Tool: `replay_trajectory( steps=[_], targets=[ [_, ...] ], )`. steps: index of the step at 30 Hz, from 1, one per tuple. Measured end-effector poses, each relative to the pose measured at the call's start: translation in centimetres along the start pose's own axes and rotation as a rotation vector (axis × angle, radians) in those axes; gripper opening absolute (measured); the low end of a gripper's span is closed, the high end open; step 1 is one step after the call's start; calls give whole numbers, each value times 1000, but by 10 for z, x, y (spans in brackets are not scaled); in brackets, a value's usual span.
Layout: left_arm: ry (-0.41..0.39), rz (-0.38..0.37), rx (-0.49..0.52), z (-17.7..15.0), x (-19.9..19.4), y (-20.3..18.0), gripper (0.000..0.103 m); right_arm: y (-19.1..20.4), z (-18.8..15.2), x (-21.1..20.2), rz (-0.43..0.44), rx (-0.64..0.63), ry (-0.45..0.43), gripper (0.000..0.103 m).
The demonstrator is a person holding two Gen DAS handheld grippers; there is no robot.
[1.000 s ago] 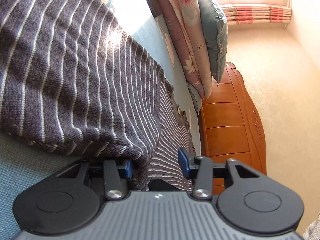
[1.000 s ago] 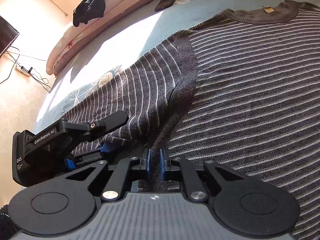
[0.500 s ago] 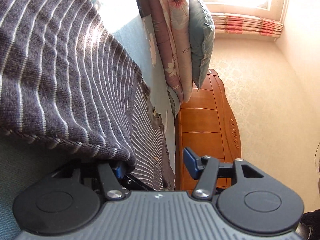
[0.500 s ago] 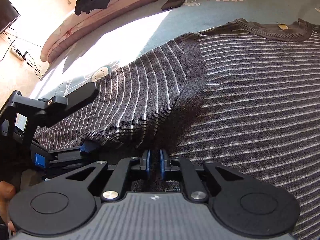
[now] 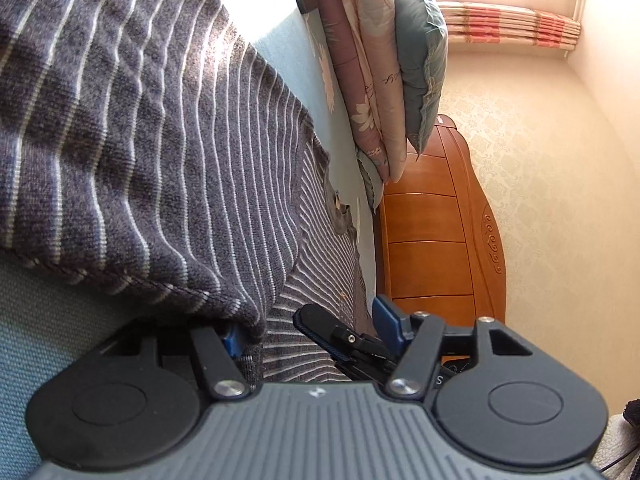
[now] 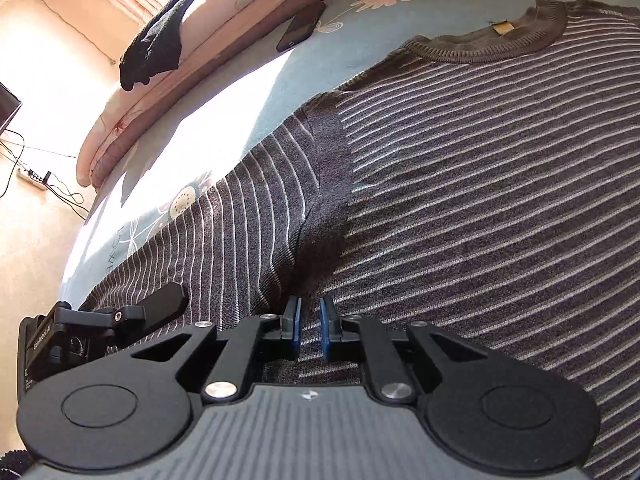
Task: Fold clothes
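Observation:
A grey sweater with thin white stripes (image 6: 480, 200) lies flat on the light blue flowered bedsheet (image 6: 224, 92), collar (image 6: 500, 40) at the far side. My right gripper (image 6: 310, 320) is shut on a pinch of the knit at the foot of the sleeve seam. The sleeve (image 5: 140, 160) fills the left wrist view. My left gripper (image 5: 308, 328) is opening; the sleeve's hem drapes over its left pad (image 5: 232, 338), and the right pad (image 5: 386, 320) stands clear of the cloth. The left gripper (image 6: 120, 320) also shows low at the left of the right wrist view.
A dark phone (image 6: 302, 26) lies on the sheet beyond the collar. A black garment (image 6: 160, 48) hangs over a rolled quilt. Pillows (image 5: 420, 60) lean on the wooden headboard (image 5: 432, 232). A power strip with cables (image 6: 32, 176) lies on the floor.
The left gripper's jaws have spread wider and no longer clamp the sleeve hem. The right gripper has stayed pinched on the knit while its view has shifted toward the collar.

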State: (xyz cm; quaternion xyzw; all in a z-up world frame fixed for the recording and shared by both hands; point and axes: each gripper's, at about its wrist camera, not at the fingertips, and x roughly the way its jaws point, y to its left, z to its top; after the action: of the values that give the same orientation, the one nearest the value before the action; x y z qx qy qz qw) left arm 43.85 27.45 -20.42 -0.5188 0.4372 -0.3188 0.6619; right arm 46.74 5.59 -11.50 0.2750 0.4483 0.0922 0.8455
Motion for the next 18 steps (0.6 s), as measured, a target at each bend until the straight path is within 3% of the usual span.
replay_trajectory(
  steps=[6, 10, 12, 18],
  targets=[
    [-51, -21, -78, -7, -9, 6, 63, 30, 10, 7, 101, -107, 4, 13],
    [-76, -11, -125, -12, -25, 9, 63, 37, 7, 31, 114, -144, 74, 13],
    [-85, 32, -102, -15, -40, 4, 64, 31, 4, 40, 92, -126, 128, 12],
    [-127, 126, 46, -5, -71, -25, 65, 48, 2, 14, 151, -207, 106, 13]
  ],
)
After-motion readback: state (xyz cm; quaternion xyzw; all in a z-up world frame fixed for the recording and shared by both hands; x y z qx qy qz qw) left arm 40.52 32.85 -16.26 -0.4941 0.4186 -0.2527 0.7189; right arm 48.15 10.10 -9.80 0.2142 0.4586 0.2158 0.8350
